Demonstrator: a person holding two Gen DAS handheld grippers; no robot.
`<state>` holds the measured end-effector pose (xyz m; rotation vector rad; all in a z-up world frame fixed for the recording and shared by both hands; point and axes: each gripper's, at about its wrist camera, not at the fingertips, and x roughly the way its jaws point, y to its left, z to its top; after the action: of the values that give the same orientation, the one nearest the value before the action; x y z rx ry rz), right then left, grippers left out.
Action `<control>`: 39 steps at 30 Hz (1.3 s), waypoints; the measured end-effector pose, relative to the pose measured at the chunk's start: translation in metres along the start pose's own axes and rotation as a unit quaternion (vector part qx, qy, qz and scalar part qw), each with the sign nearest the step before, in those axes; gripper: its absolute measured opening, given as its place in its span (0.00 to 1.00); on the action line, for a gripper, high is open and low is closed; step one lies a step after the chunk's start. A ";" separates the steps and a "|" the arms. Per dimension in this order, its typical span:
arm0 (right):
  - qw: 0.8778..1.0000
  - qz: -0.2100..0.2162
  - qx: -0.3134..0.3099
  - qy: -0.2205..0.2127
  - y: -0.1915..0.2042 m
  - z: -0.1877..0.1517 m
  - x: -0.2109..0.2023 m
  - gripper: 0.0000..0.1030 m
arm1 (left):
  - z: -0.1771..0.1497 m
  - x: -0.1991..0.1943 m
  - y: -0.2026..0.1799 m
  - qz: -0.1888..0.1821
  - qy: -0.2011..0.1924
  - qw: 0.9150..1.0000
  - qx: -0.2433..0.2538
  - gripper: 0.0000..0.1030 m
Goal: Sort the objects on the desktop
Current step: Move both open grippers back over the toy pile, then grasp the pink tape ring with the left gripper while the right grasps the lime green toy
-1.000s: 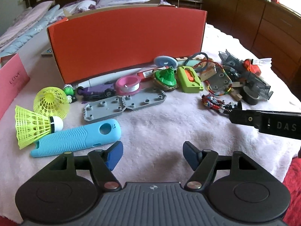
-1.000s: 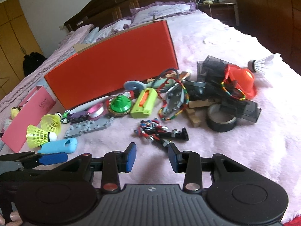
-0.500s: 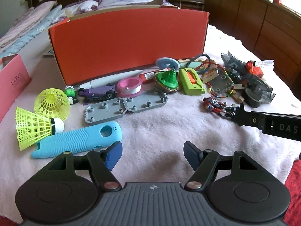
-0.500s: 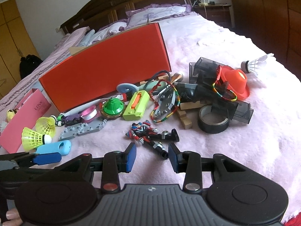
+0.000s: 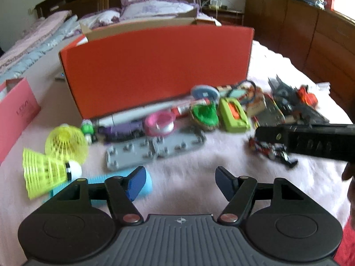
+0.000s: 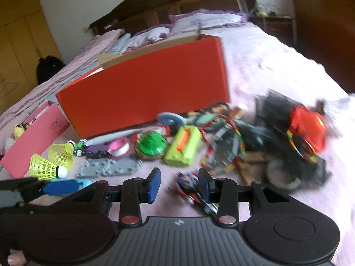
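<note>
Right gripper (image 6: 178, 182) has advanced; its parted fingers now straddle the small robot toy (image 6: 186, 182) on the bedspread (image 6: 277, 66). Left gripper (image 5: 180, 177) spread wide, empty, beside blue handle (image 5: 124, 187).

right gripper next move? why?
Probably ease the right gripper a little further forward and down so the small red-blue toy figure sits squarely between its pads, then close. The jaws stand open and the figure lies on the pink blanket partly in the gap, by the right finger. The frame is blurred, so contact can't be judged.
</note>
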<state>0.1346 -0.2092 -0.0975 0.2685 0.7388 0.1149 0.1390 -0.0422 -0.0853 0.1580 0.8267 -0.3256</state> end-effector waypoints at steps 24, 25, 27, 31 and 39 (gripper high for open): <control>0.998 -0.007 0.051 0.024 -0.007 0.016 0.075 0.27 | 0.037 0.073 0.000 -0.009 0.002 0.997 0.072 0.13; 0.998 -0.006 0.051 0.023 -0.005 0.015 0.074 0.25 | 0.036 0.071 -0.002 -0.009 0.001 0.997 0.073 0.10; 0.999 -0.007 0.051 0.016 -0.002 0.013 0.069 0.25 | 0.033 0.066 -0.003 -0.015 -0.003 0.997 0.069 0.09; 0.998 0.008 0.063 0.003 -0.001 0.007 0.049 0.22 | 0.024 0.044 0.003 -0.028 -0.014 0.999 0.043 0.09; 0.997 0.035 0.073 0.021 -0.003 -0.029 -0.008 0.21 | -0.016 -0.008 0.000 -0.067 -0.001 0.998 0.012 0.09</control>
<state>0.1089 -0.2073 -0.1138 0.4318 0.7806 0.1337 0.1230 -0.0365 -0.0904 0.1245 0.8331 -0.4617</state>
